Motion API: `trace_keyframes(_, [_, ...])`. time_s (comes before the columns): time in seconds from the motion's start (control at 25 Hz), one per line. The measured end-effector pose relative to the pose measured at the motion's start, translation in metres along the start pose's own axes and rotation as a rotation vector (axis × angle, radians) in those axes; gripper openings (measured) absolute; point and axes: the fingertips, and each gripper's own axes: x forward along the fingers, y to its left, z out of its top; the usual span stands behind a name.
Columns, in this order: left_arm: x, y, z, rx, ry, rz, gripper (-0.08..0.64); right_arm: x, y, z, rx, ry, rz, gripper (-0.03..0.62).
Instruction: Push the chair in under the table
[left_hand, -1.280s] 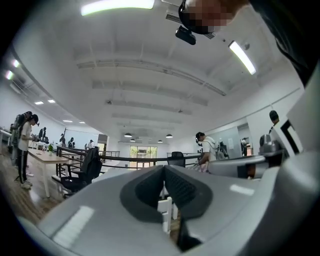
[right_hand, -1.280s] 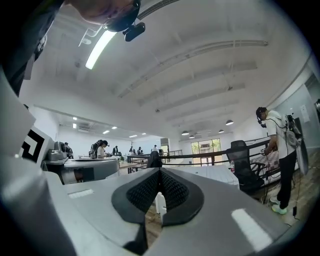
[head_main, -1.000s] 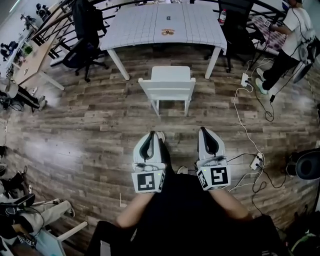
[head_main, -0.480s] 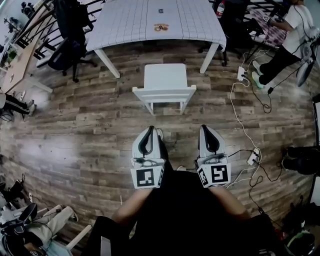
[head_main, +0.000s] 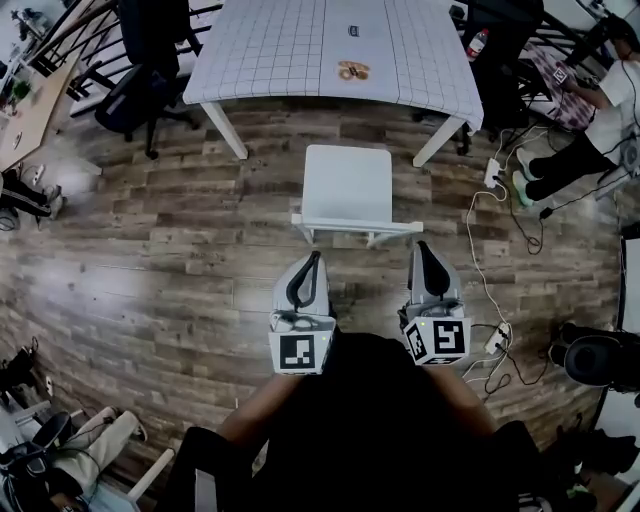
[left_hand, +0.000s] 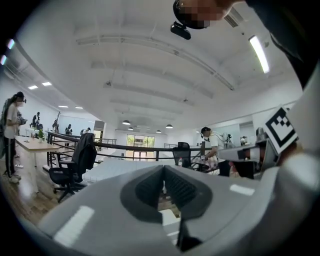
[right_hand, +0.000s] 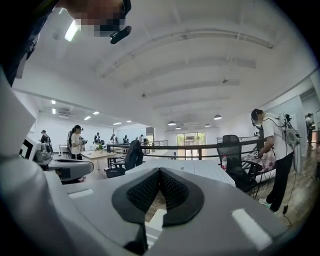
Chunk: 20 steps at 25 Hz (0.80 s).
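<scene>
A white chair (head_main: 347, 185) stands on the wooden floor, its seat toward the white gridded table (head_main: 330, 45) and its backrest (head_main: 355, 228) nearest me. My left gripper (head_main: 314, 256) is shut and empty, its tip just short of the backrest's left end. My right gripper (head_main: 425, 246) is also shut and empty, its tip close behind the backrest's right end. Whether either tip touches the backrest cannot be told. In both gripper views the jaws meet at the tips, and a bit of the white chair (left_hand: 167, 218) (right_hand: 156, 218) shows below them with the table (right_hand: 200, 167) beyond.
Black office chairs (head_main: 145, 70) stand left of the table and another (head_main: 505, 45) at its right. A person (head_main: 585, 130) stands at the far right. Cables and power strips (head_main: 492, 172) trail over the floor on the right. A small object (head_main: 352, 71) lies on the table.
Both grippers have travelled forward toward the chair; its backrest, well ahead of the tips a second ago, is now right at them. The chair and table have not visibly moved.
</scene>
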Motion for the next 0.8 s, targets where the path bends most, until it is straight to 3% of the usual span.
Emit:
trace_keyframes(0.16, [0.022,0.03,0.004,-0.019,0.018,-0.011,0.009,0.034,0.004,0.003,0.004,0.026,-0.021,-0.003])
trace_keyframes(0.52, [0.075,0.052,-0.017,-0.004,0.099,-0.045,0.009,0.077,-0.008,-0.015,0.01,0.103,-0.048,-0.003])
trace_keyframes(0.8, [0.11,0.042,-0.028,0.093,0.117,-0.029,0.009,0.09,-0.027,-0.026,0.015,0.139,0.053,-0.003])
